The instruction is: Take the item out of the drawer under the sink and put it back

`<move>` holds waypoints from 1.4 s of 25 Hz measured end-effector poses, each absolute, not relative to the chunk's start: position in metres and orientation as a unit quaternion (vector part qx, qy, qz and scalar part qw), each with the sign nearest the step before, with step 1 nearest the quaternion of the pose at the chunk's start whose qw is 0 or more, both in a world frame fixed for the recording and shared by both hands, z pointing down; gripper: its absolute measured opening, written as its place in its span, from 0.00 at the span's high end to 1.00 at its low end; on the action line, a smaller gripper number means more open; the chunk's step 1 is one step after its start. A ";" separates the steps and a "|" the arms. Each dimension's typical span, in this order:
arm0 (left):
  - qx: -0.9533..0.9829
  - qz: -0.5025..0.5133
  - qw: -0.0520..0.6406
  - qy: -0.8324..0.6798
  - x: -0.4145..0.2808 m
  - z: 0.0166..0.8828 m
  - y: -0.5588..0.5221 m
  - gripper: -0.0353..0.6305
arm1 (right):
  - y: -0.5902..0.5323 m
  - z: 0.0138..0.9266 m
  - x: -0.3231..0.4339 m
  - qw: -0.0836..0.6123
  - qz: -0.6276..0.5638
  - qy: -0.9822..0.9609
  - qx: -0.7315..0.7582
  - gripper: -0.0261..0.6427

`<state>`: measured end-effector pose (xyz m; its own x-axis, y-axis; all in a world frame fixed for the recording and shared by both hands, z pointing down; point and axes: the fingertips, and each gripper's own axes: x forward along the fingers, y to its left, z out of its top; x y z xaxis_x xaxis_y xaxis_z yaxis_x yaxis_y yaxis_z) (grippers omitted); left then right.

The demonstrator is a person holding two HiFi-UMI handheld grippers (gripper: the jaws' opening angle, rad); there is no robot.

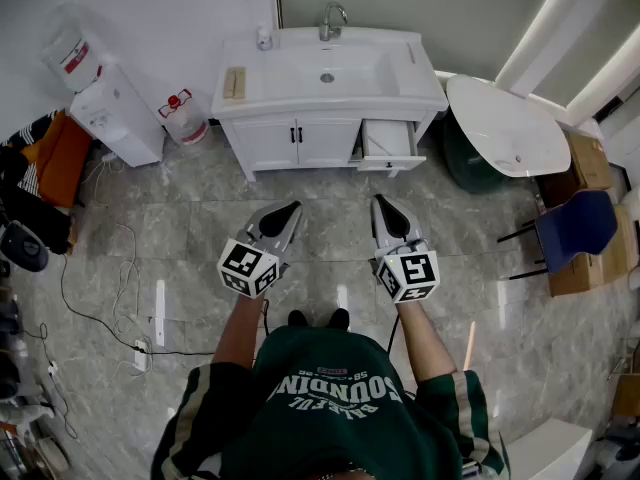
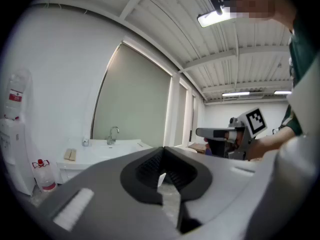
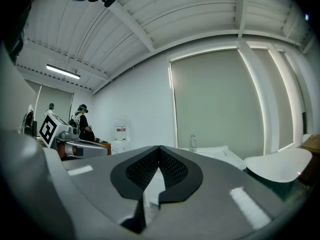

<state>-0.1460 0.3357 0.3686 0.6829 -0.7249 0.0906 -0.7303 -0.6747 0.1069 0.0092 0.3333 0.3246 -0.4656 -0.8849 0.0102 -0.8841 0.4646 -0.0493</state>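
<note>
With the left gripper [image 1: 290, 211] and right gripper [image 1: 384, 206] both clenched on nothing, well short of the open drawer [image 1: 388, 140] at 1 o'clock under the sink [image 1: 350, 66], its item indiscernible, step closer and open the right jaws before reaching in.

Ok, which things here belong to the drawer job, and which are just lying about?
Job: open drawer, sink, left claw, right claw, both shut and empty.
Lying about: water dispenser, water jug, round table, blue chair, floor cables.
</note>
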 end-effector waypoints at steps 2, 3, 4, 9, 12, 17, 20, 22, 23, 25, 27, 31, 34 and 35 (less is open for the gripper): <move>0.915 0.021 0.068 -0.397 -0.146 0.369 0.336 0.87 | 0.334 0.324 0.009 0.010 -0.023 0.856 -0.517 0.96; 0.915 0.021 0.068 -0.397 -0.146 0.370 0.336 0.87 | 0.334 0.324 0.010 0.011 -0.023 0.856 -0.517 0.96; 0.915 0.021 0.068 -0.397 -0.146 0.371 0.336 0.87 | 0.335 0.324 0.010 0.010 -0.023 0.856 -0.517 0.96; 0.915 0.021 0.072 -0.396 -0.144 0.373 0.338 0.87 | 0.335 0.326 0.012 0.007 -0.026 0.856 -0.517 0.96; 0.916 0.021 0.073 -0.394 -0.143 0.374 0.339 0.87 | 0.336 0.330 0.012 0.004 -0.035 0.858 -0.513 0.96; 0.916 0.022 0.077 -0.393 -0.140 0.376 0.341 0.87 | 0.338 0.333 0.015 0.002 -0.045 0.859 -0.510 0.96; 0.916 0.023 0.080 -0.393 -0.137 0.379 0.341 0.87 | 0.338 0.334 0.018 0.002 -0.046 0.859 -0.510 0.96; 0.915 0.023 0.082 -0.394 -0.136 0.379 0.340 0.87 | 0.338 0.334 0.020 0.002 -0.047 0.860 -0.509 0.96; 0.915 0.023 0.082 -0.394 -0.135 0.380 0.339 0.87 | 0.338 0.335 0.020 0.001 -0.047 0.860 -0.508 0.96; 0.915 0.023 0.082 -0.394 -0.132 0.380 0.338 0.87 | 0.337 0.335 0.023 0.001 -0.047 0.860 -0.508 0.96; 0.915 0.023 0.082 -0.395 -0.128 0.380 0.337 0.87 | 0.336 0.335 0.027 0.001 -0.046 0.860 -0.509 0.96; 0.913 0.023 0.084 -0.398 -0.119 0.382 0.337 0.87 | 0.337 0.335 0.038 0.001 -0.046 0.860 -0.509 0.96; 0.911 0.025 0.085 -0.403 -0.110 0.386 0.338 0.87 | 0.336 0.336 0.048 0.002 -0.046 0.861 -0.507 0.96; 0.910 0.026 0.085 -0.405 -0.107 0.387 0.338 0.87 | 0.336 0.337 0.051 0.003 -0.046 0.861 -0.506 0.96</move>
<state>-0.1074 0.3381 0.3872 0.6711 -0.7321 0.1165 -0.7410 -0.6581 0.1333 0.0513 0.3364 0.3368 -0.4870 -0.8724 0.0424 -0.8719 0.4827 -0.0827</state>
